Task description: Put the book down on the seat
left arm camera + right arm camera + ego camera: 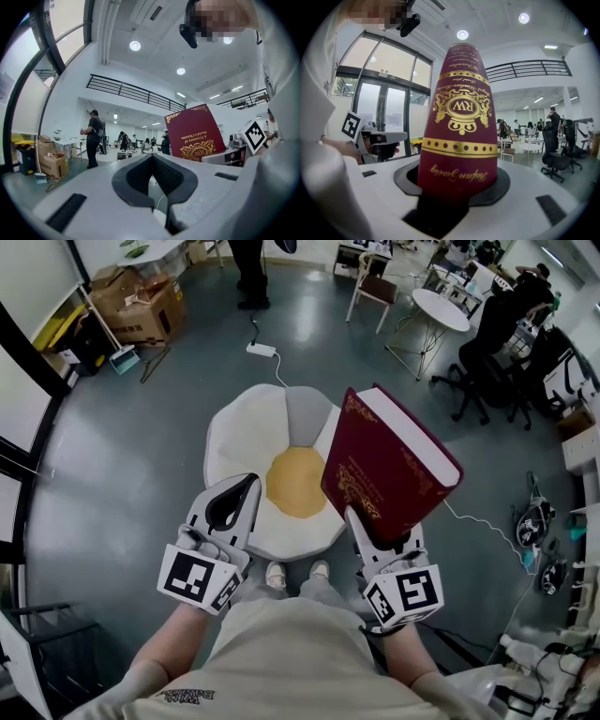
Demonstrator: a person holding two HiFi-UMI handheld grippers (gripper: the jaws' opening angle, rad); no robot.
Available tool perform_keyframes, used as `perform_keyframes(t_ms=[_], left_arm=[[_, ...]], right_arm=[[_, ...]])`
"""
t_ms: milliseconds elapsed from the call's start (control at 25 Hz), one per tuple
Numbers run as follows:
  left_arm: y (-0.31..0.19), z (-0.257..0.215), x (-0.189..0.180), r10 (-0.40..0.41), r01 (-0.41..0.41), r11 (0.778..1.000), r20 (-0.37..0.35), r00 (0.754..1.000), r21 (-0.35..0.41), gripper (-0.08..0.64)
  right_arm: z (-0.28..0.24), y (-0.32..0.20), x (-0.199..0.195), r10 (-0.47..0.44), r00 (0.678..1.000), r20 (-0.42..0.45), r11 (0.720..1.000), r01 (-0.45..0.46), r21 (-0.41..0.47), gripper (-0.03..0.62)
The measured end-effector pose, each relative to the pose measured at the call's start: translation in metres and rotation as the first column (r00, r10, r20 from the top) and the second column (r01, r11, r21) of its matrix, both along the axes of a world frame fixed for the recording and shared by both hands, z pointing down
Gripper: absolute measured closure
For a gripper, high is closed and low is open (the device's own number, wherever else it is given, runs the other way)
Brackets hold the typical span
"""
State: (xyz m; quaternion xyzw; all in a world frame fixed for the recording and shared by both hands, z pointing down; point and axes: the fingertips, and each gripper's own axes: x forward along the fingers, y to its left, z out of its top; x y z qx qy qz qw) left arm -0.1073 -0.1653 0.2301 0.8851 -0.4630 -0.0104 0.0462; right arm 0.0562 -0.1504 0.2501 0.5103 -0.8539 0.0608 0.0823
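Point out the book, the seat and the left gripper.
book (389, 470), head view, its dark red cover.
seat (295, 482), head view, its yellow centre.
left gripper (246, 484), head view, midway between its fingertips.

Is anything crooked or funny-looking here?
Yes. The dark red book sticks up tilted in the air instead of lying flat, pinched at its lower end by the right claw. It hangs by the right side of the fried-egg-shaped seat. The left claw is shut and empty.
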Motion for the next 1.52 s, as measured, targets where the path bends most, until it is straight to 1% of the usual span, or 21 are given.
perform_keyframes(t_ms=[200, 360, 520, 640, 760, 1000, 1120, 1280, 1400, 1520], left_arm=[[-0.010, -0.005, 0.000, -0.035, 0.035, 0.999, 0.002, 0.999, -0.004, 0.557], [-0.018, -0.003, 0.009, -0.060, 0.060, 0.998, 0.013, 0.998, -0.017, 0.557], [-0.023, 0.002, 0.021, -0.073, 0.073, 0.997, 0.017, 0.997, -0.034, 0.557], [-0.027, 0.008, 0.024, -0.079, 0.080, 0.996, 0.026, 0.997, -0.042, 0.557], [-0.031, 0.014, 0.026, -0.086, 0.088, 0.995, 0.037, 0.996, -0.047, 0.557], [-0.040, 0.018, 0.034, -0.118, 0.120, 0.992, 0.044, 0.992, -0.030, 0.557], [-0.050, 0.029, 0.036, -0.127, 0.129, 0.992, 0.055, 0.990, -0.019, 0.557], [-0.063, 0.047, 0.024, -0.155, 0.156, 0.988, 0.050, 0.987, -0.012, 0.557], [-0.070, 0.073, 0.016, -0.177, 0.179, 0.983, 0.044, 0.983, -0.037, 0.557], [-0.081, 0.107, 0.012, -0.200, 0.203, 0.977, 0.040, 0.979, -0.065, 0.557]], right_arm=[[-0.004, -0.013, 0.001, -0.040, 0.999, -0.008, 0.999, 0.040, -0.005, 0.373], [-0.004, -0.021, 0.010, -0.078, 0.997, -0.014, 0.997, 0.078, -0.011, 0.373], [0.000, -0.027, 0.023, -0.082, 0.997, -0.011, 0.996, 0.082, -0.023, 0.373], [0.010, -0.035, 0.029, -0.079, 0.997, -0.011, 0.996, 0.079, -0.048, 0.373], [0.022, -0.041, 0.032, -0.077, 0.997, -0.031, 0.994, 0.074, -0.082, 0.373], [0.038, -0.051, 0.035, -0.123, 0.991, -0.049, 0.983, 0.115, -0.146, 0.373], [0.051, -0.062, 0.032, -0.141, 0.989, -0.048, 0.976, 0.131, -0.173, 0.373], [0.074, -0.082, 0.021, -0.165, 0.986, -0.036, 0.965, 0.154, -0.211, 0.373], [0.103, -0.094, 0.013, -0.195, 0.979, -0.057, 0.952, 0.175, -0.251, 0.373], [0.141, -0.108, 0.006, -0.242, 0.967, -0.073, 0.930, 0.210, -0.302, 0.373]])
